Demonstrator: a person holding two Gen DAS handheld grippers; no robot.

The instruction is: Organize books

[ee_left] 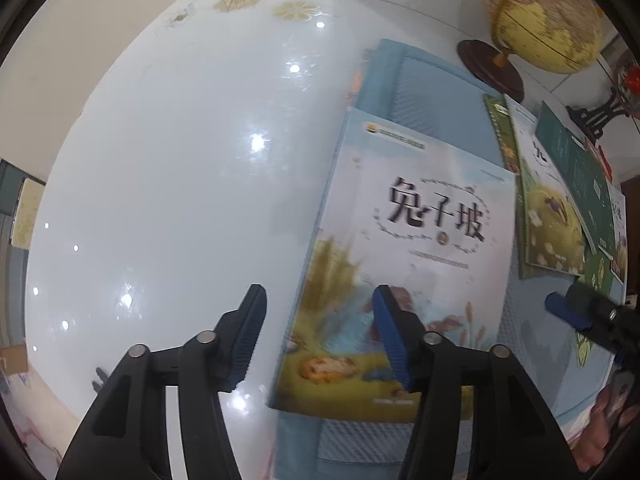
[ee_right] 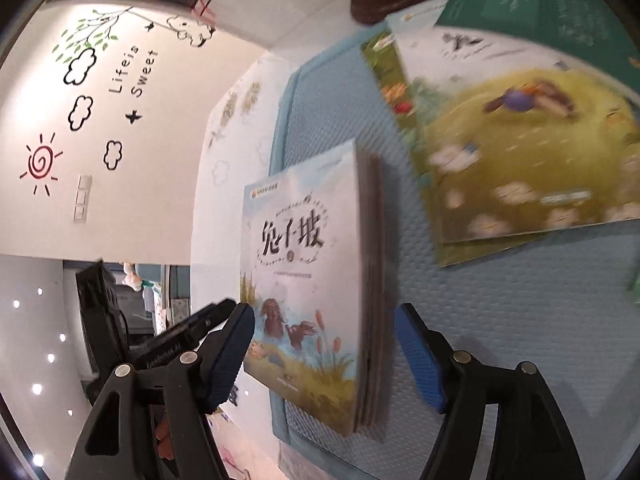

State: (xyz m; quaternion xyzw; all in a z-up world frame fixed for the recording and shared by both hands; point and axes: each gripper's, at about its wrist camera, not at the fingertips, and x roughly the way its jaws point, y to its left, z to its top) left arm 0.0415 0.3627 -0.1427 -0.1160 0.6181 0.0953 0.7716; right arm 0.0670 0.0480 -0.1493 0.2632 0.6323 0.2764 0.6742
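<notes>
On the glossy white table (ee_left: 160,160), my left gripper (ee_left: 320,336) hangs spread, its jaws straddling the left edge of the stack (ee_left: 420,240) without touching it. Stack lies flat on the blue mat (ee_right: 500,300). My right gripper (ee_right: 324,356) is spread too, clear of the stack; loose books (ee_right: 520,152) far right

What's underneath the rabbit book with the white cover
The rabbit book tops a small stack of books lying on a blue textured mat, over the mat's left edge. The lower books' covers are hidden; only their page edges show.
</notes>
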